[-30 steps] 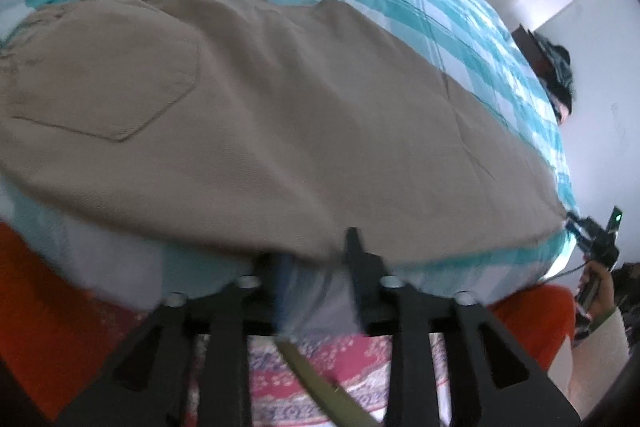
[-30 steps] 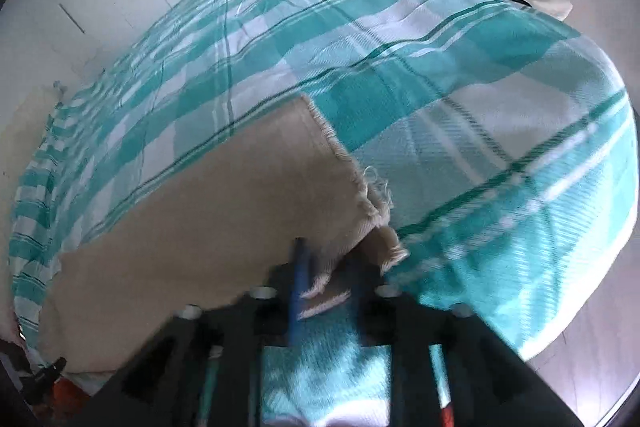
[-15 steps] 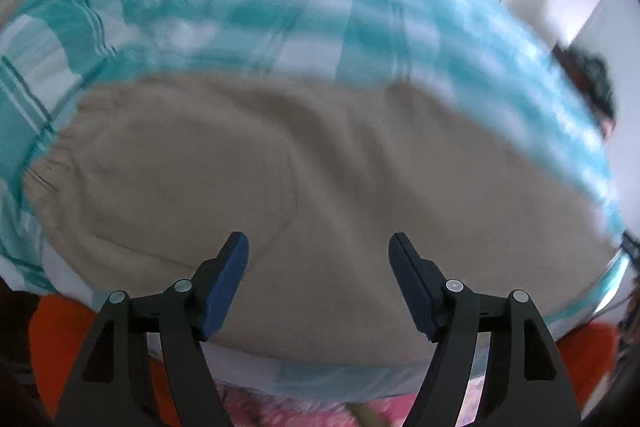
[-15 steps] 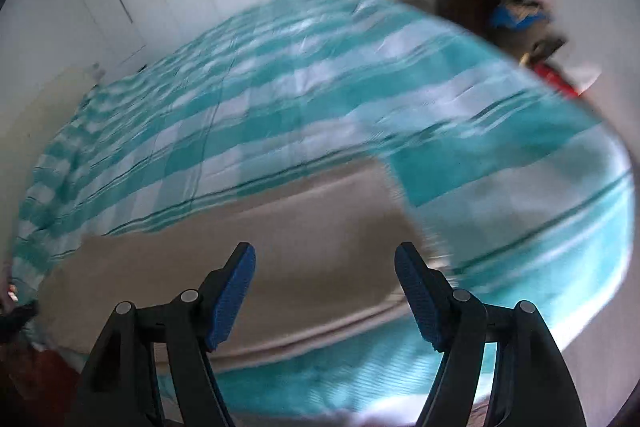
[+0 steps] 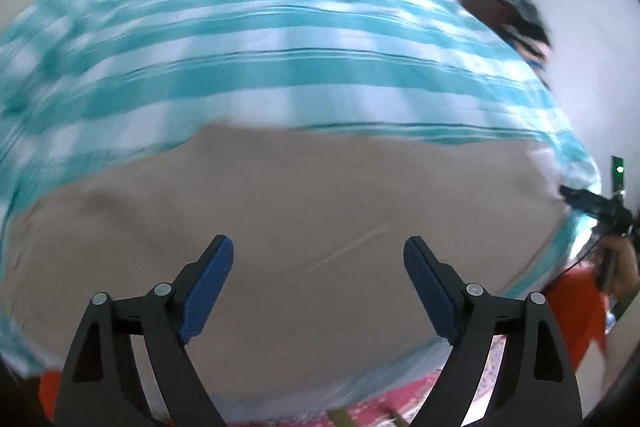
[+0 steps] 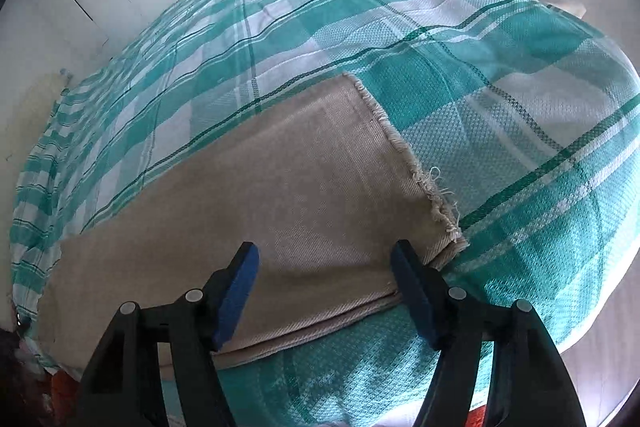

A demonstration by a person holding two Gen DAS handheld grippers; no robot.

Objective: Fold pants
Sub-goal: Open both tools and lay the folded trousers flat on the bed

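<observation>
the beige woven cotton pants lie folded lengthwise on the teal-and-white checked bed cover. left tool is spreading, empty; right tool narrowing slightly, empty above the frayed hem. a shallow pinch could lift one layer, skewing the fold.

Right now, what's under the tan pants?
The pants lie flat on a teal and white checked blanket, which shows all around them. Under the blanket nothing can be seen; the part right beneath the pants is covered too.

pants flat on bedspread, along its near edge.
</observation>
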